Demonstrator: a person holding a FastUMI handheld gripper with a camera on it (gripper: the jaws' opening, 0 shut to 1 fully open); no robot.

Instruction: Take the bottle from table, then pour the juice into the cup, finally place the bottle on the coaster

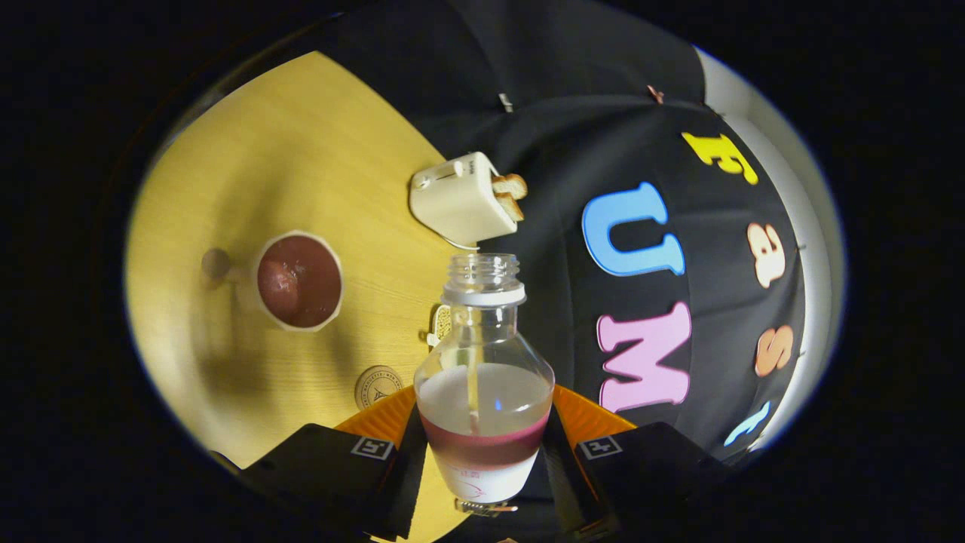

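Clear bottle [484, 377] seemingly upright in tool [482, 460]

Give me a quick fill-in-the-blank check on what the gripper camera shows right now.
1. The gripper is shut on the ______.
2. The bottle has no ______ on its neck, so its mouth is open.
3. Red juice already sits in the ______ on the wooden table.
4. Beyond the cup, near the cloth wall, a toaster holds slices of ______.

Missing words: bottle; cap; cup; bread
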